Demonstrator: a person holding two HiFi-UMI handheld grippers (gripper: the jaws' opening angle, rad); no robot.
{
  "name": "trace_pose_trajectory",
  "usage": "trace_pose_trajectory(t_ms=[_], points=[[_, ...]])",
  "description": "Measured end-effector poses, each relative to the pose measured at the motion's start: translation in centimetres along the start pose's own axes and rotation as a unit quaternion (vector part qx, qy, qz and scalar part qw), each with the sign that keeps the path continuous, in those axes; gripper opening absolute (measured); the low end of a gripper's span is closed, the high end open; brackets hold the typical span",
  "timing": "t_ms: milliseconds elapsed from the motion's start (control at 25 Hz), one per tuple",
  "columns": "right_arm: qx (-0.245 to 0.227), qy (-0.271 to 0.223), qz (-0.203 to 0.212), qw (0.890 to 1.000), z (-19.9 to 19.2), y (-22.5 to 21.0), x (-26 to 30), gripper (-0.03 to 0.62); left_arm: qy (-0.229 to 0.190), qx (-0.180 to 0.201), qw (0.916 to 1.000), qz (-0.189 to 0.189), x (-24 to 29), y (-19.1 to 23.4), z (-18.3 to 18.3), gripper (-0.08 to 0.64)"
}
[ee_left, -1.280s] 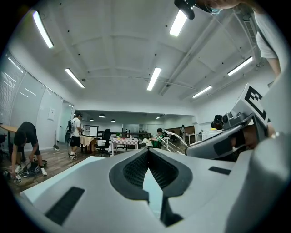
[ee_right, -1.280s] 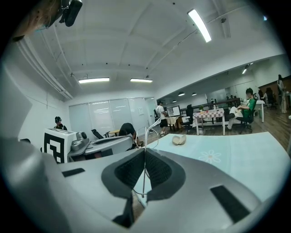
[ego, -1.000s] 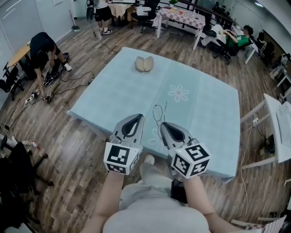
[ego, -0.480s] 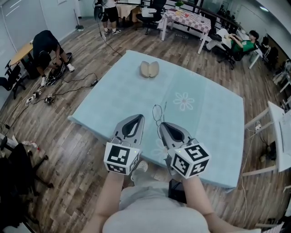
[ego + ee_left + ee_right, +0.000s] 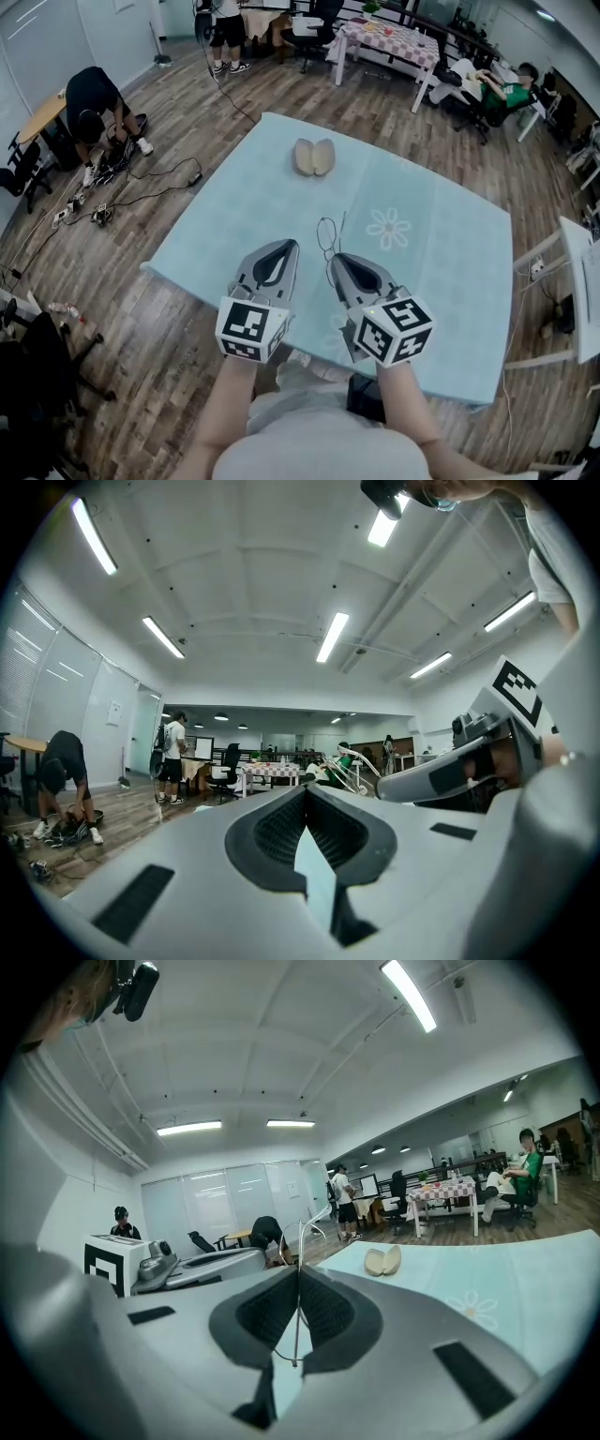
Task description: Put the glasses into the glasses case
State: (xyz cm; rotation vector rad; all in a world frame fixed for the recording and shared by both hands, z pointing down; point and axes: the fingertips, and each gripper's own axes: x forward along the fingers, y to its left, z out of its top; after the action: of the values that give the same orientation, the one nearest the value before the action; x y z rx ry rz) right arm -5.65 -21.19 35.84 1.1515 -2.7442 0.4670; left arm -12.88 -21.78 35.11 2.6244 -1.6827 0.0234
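Currently the right tool [image 5: 335, 256] is clamped shut on a thin part of the wire-framed glasses [image 5: 326, 236], which stick out ahead of its tip above the near part of the light blue worktop [image 5: 441, 262]. The left tool [image 5: 290, 245] beside it is closed with nothing between its jaws, and the open glasses case [image 5: 314, 157] lies well apart, toward the worktop's far side. With so slim a pinch, the frame could swivel or slip out on the way across, or arrive tilted and catch the case's rim, and the unsteadied case might slide if nudged.
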Motion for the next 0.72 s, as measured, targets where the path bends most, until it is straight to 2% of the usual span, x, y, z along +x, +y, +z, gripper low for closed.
trace_pose_trajectory(t_ms=[720], points=[[0.039, 0.012, -0.013, 0.999, 1.5, -5.7, 7.0, 0.012, 0.033, -0.004, 0.9991, -0.024, 7.7, 4.4, -1.3, 0.009]])
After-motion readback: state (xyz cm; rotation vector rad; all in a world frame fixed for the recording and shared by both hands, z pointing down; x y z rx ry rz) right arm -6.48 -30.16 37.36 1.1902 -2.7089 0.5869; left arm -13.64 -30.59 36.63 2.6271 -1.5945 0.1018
